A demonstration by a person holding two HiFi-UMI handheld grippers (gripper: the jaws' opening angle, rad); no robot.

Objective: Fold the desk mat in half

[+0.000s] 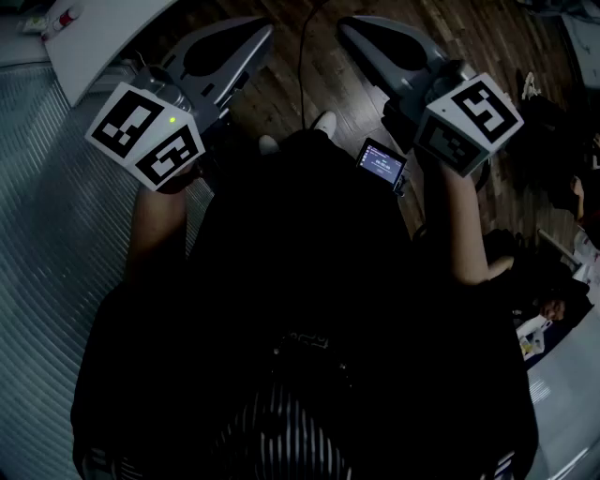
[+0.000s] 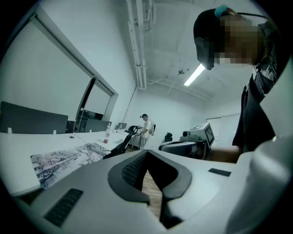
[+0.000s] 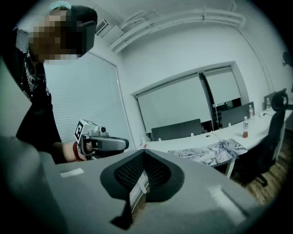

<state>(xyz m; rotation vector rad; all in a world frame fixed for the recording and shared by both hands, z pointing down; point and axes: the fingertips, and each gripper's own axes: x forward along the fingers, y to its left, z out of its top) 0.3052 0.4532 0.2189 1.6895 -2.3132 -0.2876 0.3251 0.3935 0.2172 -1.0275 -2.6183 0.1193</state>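
The desk mat (image 2: pixel 68 160), printed with a grey and white landscape, lies flat on a long white desk (image 2: pixel 27 146). It also shows in the right gripper view, mat (image 3: pixel 210 153). Both grippers are held close to my body, away from the desk and over the wooden floor (image 1: pixel 309 84). My left gripper (image 1: pixel 263 30) is shut with nothing in it, its tips meeting, left gripper (image 2: pixel 147 152). My right gripper (image 1: pixel 346 27) is shut and empty too, right gripper (image 3: pixel 144 153). Each shows in the other's view, the right gripper (image 2: pixel 183 144) and the left gripper (image 3: pixel 103 144).
A corner of a white desk (image 1: pixel 94 37) shows at top left in the head view, with window blinds (image 1: pixel 47 234) beside it. A small lit screen (image 1: pixel 381 163) hangs at my front. A person (image 2: pixel 145 130) stands far off. A bottle (image 2: pixel 107 132) and black office chairs (image 3: pixel 270 137) are by the desk.
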